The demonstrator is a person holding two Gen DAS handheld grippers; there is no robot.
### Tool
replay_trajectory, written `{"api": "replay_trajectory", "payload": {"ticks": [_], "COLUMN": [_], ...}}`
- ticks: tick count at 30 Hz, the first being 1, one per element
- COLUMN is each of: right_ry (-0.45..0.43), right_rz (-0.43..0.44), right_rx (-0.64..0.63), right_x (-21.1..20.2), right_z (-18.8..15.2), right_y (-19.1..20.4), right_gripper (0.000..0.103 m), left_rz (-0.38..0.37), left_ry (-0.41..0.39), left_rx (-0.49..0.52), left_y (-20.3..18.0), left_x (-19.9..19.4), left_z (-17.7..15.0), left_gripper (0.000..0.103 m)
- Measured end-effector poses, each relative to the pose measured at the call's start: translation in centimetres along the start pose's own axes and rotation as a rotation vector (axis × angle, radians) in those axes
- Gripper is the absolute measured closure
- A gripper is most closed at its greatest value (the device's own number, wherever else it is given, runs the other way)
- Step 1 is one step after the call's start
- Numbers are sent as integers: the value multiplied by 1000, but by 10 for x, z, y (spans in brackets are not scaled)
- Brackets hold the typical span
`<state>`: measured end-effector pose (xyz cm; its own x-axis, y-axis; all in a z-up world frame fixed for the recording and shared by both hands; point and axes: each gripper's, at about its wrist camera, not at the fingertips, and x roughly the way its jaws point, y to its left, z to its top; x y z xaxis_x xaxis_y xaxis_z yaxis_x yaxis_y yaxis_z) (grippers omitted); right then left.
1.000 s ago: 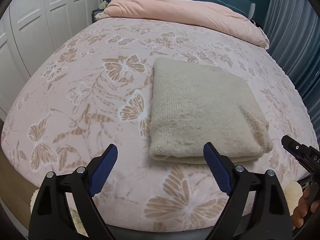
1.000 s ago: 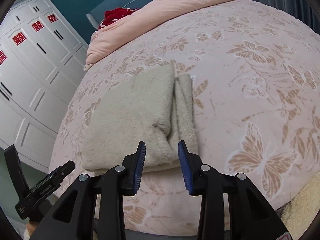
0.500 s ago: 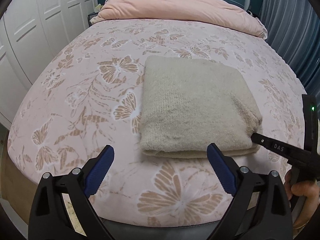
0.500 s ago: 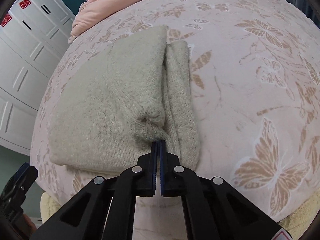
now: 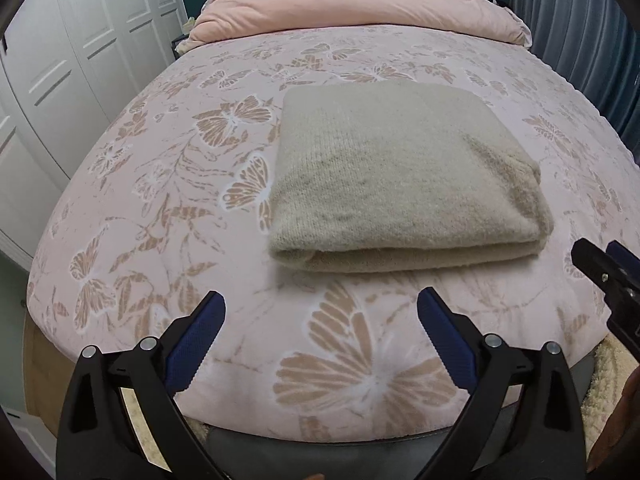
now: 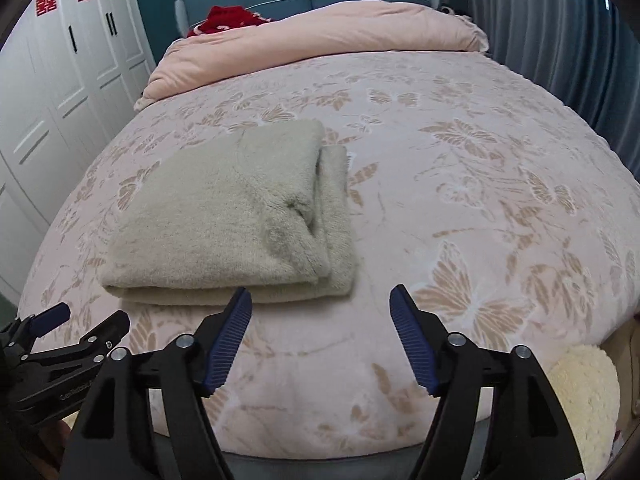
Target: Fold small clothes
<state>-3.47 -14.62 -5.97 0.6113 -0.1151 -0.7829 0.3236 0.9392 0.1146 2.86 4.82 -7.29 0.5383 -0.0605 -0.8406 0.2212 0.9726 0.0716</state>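
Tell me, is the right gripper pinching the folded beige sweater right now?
No, the right gripper is open and short of the folded beige sweater, touching nothing.

The right gripper (image 6: 320,300) is held wide open with nothing between its blue fingers (image 6: 230,340). Just ahead of it and a bit to the left, a folded beige sweater (image 6: 224,216) is laid flat on the pink butterfly bedspread (image 6: 480,200). The other gripper (image 6: 60,336) is seen low on the left. Far ahead, a pink quilt (image 6: 320,36) is piled.
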Motion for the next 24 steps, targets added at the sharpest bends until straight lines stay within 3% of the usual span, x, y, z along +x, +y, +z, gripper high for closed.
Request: {"api": "replay_trajectory", "payload": {"ticks": [4, 13, 24], "right_ry": [-1, -22, -41], "right_rz": [-26, 0, 11], "right_rx": [-6, -78, -37], "right_x": [-4, -15, -26], "right_z": [-10, -27, -27], "right_y": [-1, 20, 15], "right_gripper": [28, 27, 26], "left_rz": [-9, 50, 103], "left_ry": [-16, -76, -119], "left_rx": [-53, -60, -69], "left_y": [-5, -20, -25], "left_x": [-1, -17, -32], "left_z": [-12, -17, -16], "left_gripper": [6, 6, 6]}}
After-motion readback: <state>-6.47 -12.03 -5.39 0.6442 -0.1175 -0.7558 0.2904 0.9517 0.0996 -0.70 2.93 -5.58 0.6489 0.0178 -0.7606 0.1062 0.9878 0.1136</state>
